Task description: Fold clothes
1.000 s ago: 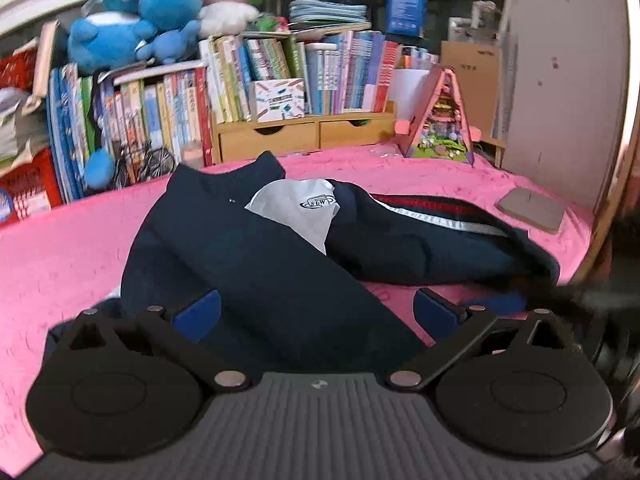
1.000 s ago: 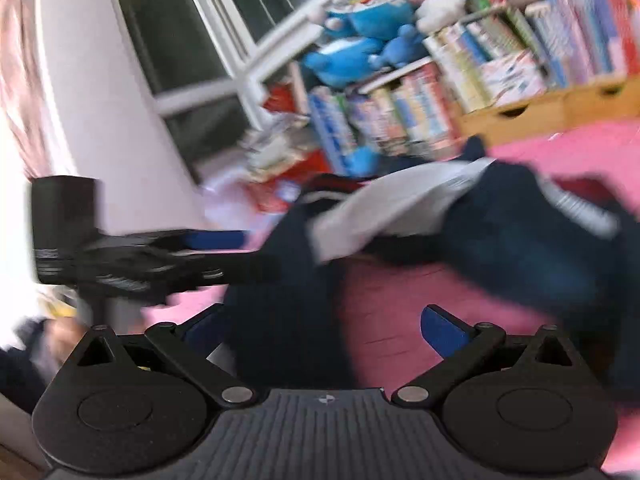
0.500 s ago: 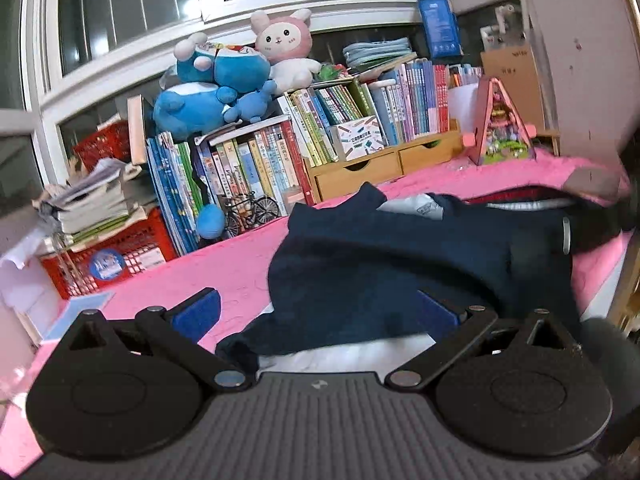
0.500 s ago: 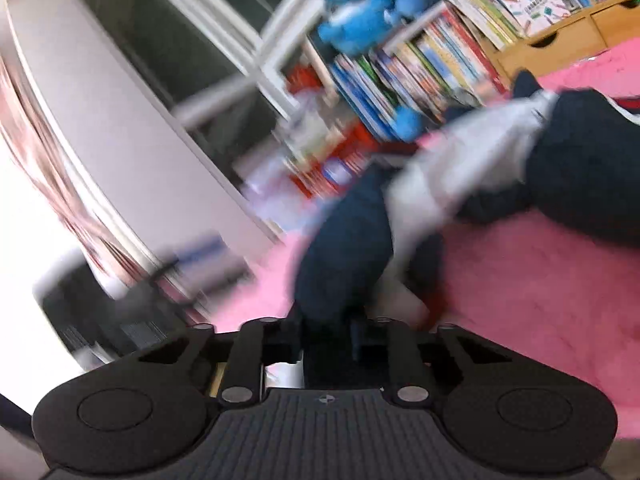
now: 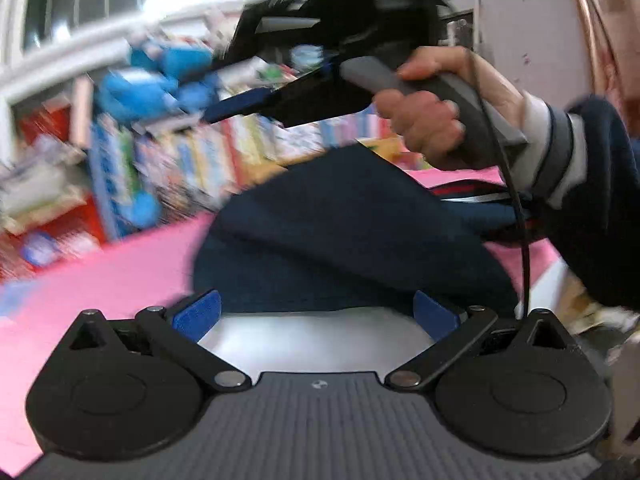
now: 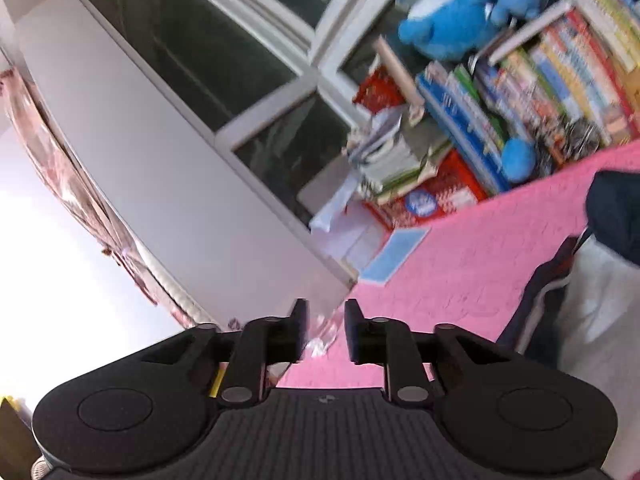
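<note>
Left gripper [image 5: 316, 316] held low over the pink bedspread [image 5: 112, 280], jaws spread wide, blue pads clear of the cloth on either side. Dark navy garment [image 5: 344, 236] piled on the bedspread directly ahead, with a white panel of it [image 5: 316, 340] lying between the open fingers, untouched. Red and white striped trim [image 5: 468, 194] visible at the far side of the pile. Right gripper [image 6: 325, 330] raised above the garment, seen from the left wrist as a blurred black body gripped by a hand [image 5: 428, 120] in a dark sleeve [image 5: 592, 200]. Jaws of the right gripper narrow and opening, nothing between them. From the right wrist, navy cloth and white lining [image 6: 600, 292] lay at the right edge, well apart from the fingers. Bookshelf [image 6: 540, 80] and blue plush toy [image 6: 448, 20] behind, blurred.
</note>
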The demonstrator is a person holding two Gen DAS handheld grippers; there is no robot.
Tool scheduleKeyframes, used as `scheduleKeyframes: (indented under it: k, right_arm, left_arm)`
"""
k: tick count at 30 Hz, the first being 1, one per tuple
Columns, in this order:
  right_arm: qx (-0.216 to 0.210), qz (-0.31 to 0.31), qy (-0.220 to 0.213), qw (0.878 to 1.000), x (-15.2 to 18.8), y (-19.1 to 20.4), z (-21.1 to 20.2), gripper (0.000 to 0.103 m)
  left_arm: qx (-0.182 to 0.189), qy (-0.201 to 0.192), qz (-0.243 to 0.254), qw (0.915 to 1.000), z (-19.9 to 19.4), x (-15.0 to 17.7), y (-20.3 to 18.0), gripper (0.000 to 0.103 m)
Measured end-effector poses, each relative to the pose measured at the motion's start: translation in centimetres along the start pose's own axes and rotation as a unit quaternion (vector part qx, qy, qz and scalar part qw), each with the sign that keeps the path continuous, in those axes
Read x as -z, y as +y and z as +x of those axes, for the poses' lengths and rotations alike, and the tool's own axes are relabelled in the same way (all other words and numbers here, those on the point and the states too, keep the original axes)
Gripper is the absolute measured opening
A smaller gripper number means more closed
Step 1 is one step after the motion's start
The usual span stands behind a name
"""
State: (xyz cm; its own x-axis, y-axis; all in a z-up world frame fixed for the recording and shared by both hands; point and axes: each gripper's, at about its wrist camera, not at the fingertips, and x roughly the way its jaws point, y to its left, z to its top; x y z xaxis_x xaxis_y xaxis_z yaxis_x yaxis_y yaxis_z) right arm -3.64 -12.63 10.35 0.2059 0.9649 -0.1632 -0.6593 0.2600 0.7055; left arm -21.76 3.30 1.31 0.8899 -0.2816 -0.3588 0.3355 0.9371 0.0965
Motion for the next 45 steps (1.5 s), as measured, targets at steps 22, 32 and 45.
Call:
scheduleKeyframes:
  k: [22, 32, 45]
  right_arm:
    - [0.204, -0.005, -0.038, 0.978, 17.3, -7.0, -17.1, 0.089]
    - [0.000, 0.083, -0.054, 0.995, 19.7, -8.5, -14.3, 0.084]
    - [0.109, 0.021, -0.079, 0.991, 17.1, -7.6, -15.7, 0.097]
  left_arm:
    - [0.123, 0.068, -0.122, 0.9826, 3.3, -2.7, -2.5, 0.103]
    - [0.206, 0.028, -0.227, 0.9513, 3.9, -2.4, -0.6, 0.102]
    - [-0.050, 0.025, -0.087, 0.9946, 4.1, -8.0, 6.5, 0.003]
